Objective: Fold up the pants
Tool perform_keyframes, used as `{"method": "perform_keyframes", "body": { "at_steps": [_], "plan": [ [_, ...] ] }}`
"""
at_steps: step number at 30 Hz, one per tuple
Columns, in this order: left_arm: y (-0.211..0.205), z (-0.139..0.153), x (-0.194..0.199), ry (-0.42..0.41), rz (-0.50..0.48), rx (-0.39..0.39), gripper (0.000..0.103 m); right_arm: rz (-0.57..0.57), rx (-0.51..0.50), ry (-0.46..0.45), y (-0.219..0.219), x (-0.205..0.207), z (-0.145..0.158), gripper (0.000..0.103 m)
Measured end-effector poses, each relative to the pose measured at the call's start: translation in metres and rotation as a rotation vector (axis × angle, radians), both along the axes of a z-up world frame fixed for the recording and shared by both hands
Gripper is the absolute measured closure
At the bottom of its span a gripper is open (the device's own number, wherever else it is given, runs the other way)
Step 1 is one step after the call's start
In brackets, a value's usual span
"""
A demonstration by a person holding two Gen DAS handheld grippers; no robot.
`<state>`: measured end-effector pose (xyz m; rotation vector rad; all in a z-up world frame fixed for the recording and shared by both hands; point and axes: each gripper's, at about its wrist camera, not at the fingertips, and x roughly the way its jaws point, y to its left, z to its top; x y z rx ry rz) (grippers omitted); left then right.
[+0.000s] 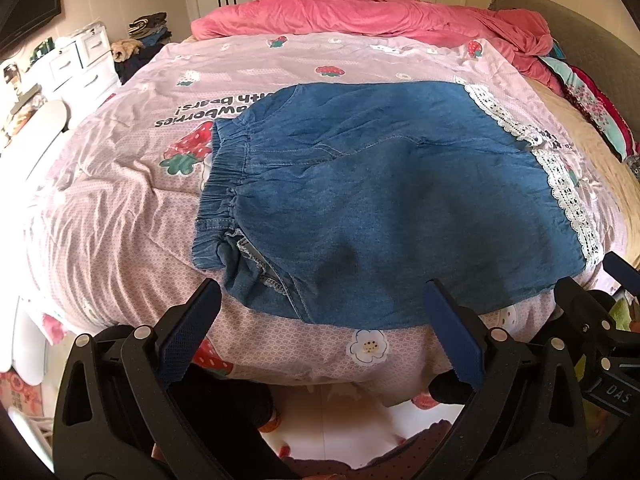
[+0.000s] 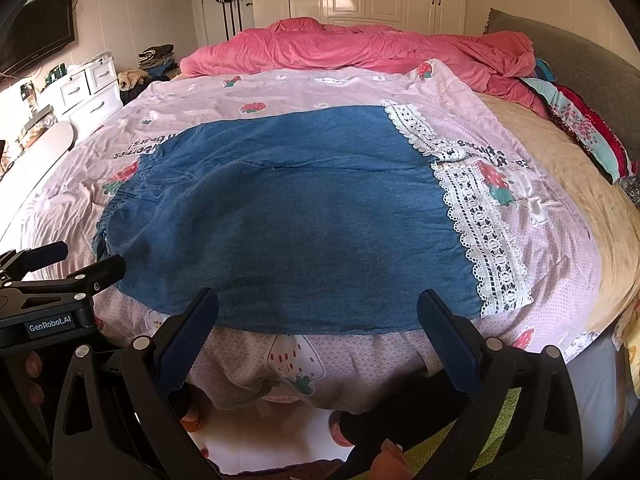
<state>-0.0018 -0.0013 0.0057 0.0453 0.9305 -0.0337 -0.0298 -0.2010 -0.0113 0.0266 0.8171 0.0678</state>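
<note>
Bedroom, pink strawberry quilt [image 1: 120, 184] with denim lace-hem pants [image 1: 380, 200] spread flat; left gripper [image 1: 320, 340] and right gripper [image 2: 318, 340] spread wide, holding nothing; soft, light, floppy, best pinched at elastic waistband [image 1: 224, 184] and lace hem [image 2: 484, 236]

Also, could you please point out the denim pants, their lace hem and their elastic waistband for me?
denim pants [image 2: 304, 224]: right wrist view, middle of the blue fabric.
lace hem [image 2: 492, 248]: right wrist view, white lace band on the nearer leg.
elastic waistband [image 1: 226, 172]: left wrist view, gathered edge at left.
</note>
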Motion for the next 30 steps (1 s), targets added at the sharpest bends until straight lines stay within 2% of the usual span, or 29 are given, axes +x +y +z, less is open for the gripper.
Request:
{"method": "perform_keyframes", "body": {
  "at_steps": [20, 30],
  "plan": [
    [0.003, -0.001, 0.011, -0.004, 0.002, -0.004, 0.009, 0.004, -0.014, 0.009, 0.002, 0.009, -0.003, 0.004],
    [0.026, -0.001, 0.041, -0.01, 0.057, -0.01, 0.009, 0.071, -0.023, 0.018, 0.01, 0.042, -0.003, 0.004]
  ]
}}
